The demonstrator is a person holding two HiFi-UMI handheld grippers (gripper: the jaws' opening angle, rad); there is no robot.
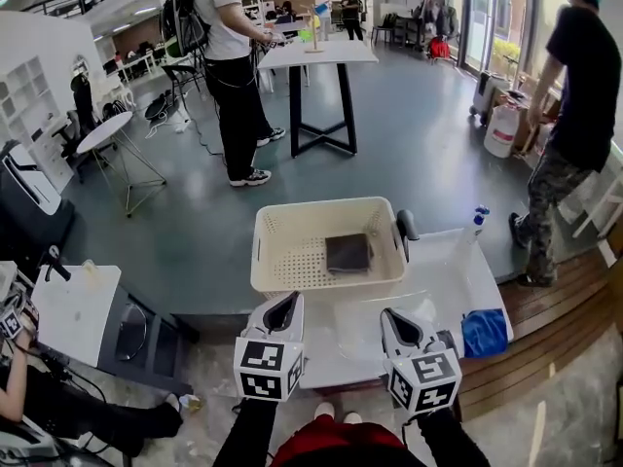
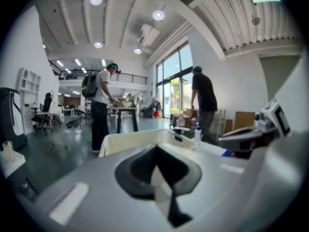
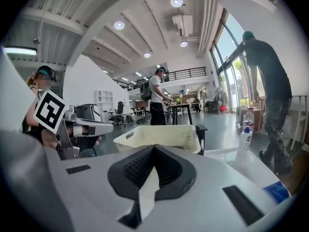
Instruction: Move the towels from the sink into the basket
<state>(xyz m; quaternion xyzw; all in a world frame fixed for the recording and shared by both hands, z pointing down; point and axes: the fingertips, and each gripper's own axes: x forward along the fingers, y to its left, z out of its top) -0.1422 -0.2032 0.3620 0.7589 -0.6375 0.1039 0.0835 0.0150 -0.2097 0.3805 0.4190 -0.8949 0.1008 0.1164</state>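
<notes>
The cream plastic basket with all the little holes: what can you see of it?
The cream plastic basket is rectangular, open-topped, with rounded corners, perforated walls and floor, and a handle slot in its end wall. It stands upright at the far edge of the white sink counter. One dark folded towel lies flat on its floor, towards the right side. A black tap-like fixture rises just beside its right rim; whether they touch is unclear.

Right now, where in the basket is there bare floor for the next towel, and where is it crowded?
The basket floor is bare across its left half, between the left wall and the dark towel. The right half is crowded: that towel fills it, with the faucet just outside. The counter between the spray bottle and the blue cloth is bare too.
</notes>
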